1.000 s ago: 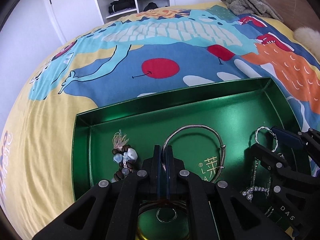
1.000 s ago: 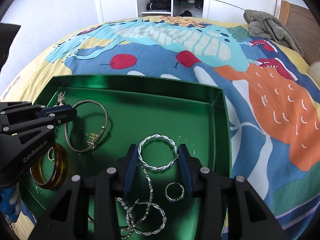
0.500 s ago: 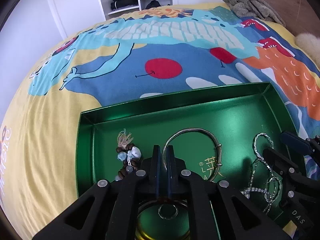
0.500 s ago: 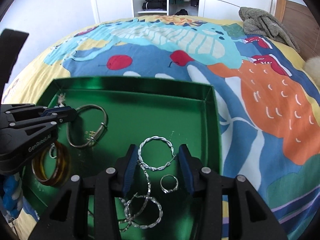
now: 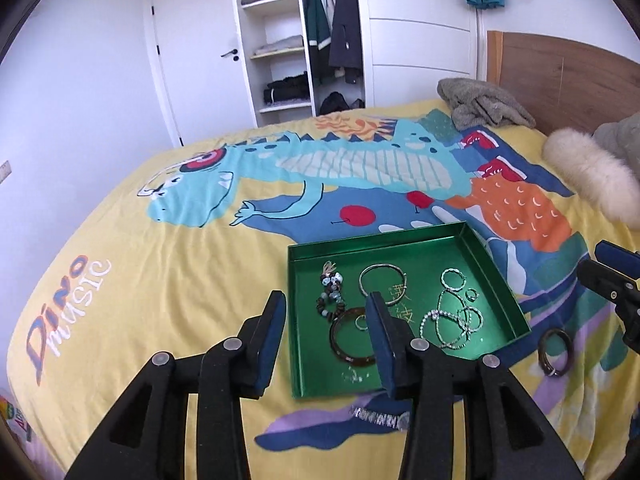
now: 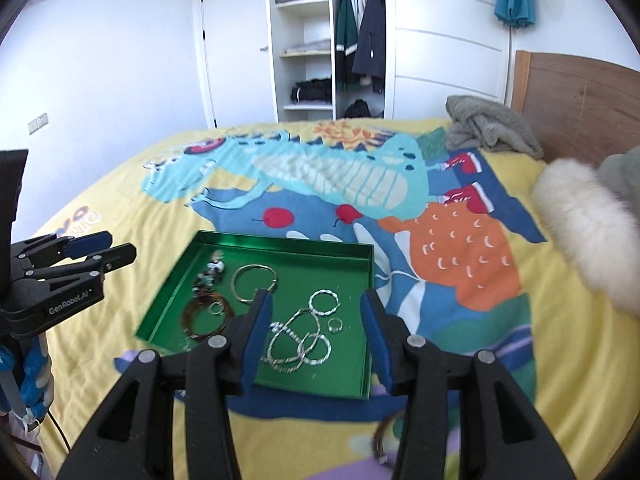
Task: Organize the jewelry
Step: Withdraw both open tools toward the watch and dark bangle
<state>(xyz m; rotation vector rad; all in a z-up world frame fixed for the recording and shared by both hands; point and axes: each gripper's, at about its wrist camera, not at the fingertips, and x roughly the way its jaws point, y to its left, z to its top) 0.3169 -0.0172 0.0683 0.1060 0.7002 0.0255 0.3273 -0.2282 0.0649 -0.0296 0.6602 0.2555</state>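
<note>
A green tray (image 5: 496, 280) (image 6: 168, 300) lies on the bed and holds several pieces: a beaded bracelet (image 5: 331, 296), a silver bangle (image 5: 382, 282) (image 6: 255, 282), an amber bangle (image 5: 352, 338) (image 6: 206, 316), a twisted silver ring (image 5: 453, 279) (image 6: 324, 303) and tangled silver chains (image 5: 452, 326) (image 6: 298, 344). A dark bangle (image 5: 555, 347) and a silver watch band (image 5: 380, 418) lie on the bedspread outside the tray. My left gripper (image 5: 328, 336) is open and empty, raised above the tray's near left side. My right gripper (image 6: 316, 334) is open and empty, raised above the tray.
The dinosaur bedspread (image 5: 160, 272) covers the bed. A grey towel (image 5: 480, 106) and a fluffy white pillow (image 5: 592, 176) lie near the wooden headboard (image 5: 560, 76). An open wardrobe (image 5: 304, 36) stands behind the bed.
Both grippers have pulled up and back from the tray. The left gripper was shut and has opened. The right gripper has opened wider. All jewelry stays in the tray.
</note>
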